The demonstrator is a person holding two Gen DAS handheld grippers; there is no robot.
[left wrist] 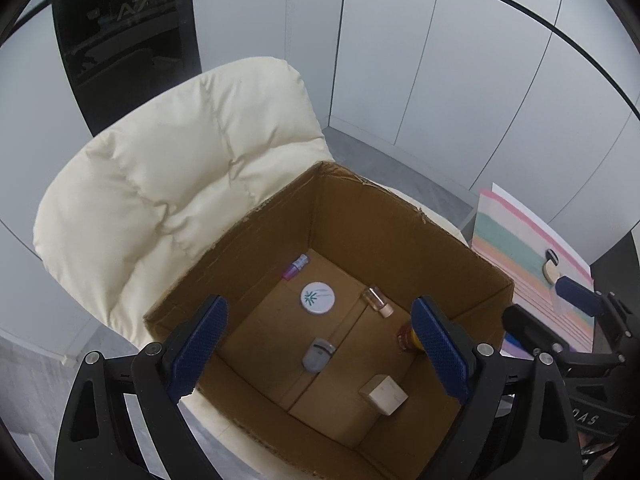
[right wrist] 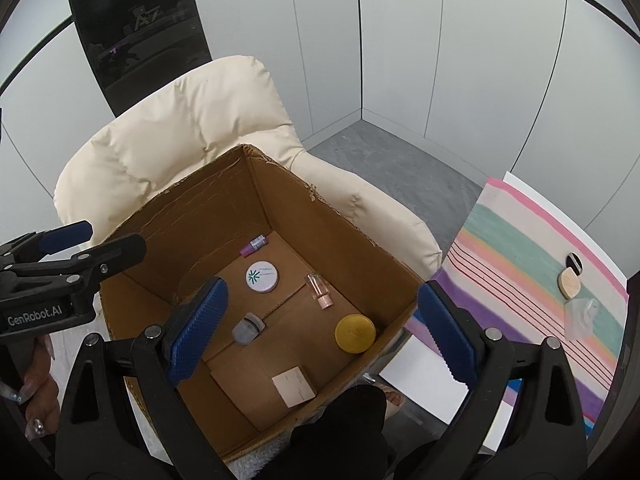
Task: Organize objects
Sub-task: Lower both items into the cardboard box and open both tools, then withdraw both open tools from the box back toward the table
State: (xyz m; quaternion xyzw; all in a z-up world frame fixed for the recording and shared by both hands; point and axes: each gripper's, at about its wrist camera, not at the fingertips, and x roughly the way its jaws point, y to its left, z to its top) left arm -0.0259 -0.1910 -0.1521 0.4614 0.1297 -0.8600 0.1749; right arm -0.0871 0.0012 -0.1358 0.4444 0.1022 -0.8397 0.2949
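An open cardboard box [left wrist: 400, 216] [right wrist: 280, 176] stands on a cream padded chair [left wrist: 172, 168]. On its floor lie a purple tube [right wrist: 253, 245], a white round tin [right wrist: 262, 276], a small glass bottle [right wrist: 319, 291], a grey object [right wrist: 247, 330], a yellow-lidded jar [right wrist: 355, 333] and a beige carton [right wrist: 294, 386]. My left gripper [left wrist: 320, 308] [right wrist: 114, 236] hovers open above the box with nothing between its fingers. My right gripper [right wrist: 322, 288] [left wrist: 536, 300] is also open and empty, above the box's right side.
A striped mat [right wrist: 520, 240] lies to the right of the chair, with a wooden disc [right wrist: 569, 283] and a clear plastic piece [right wrist: 580, 318] on it. A person's hand [right wrist: 38, 392] holds the left gripper. A sandalled foot [right wrist: 394, 400] shows below the box.
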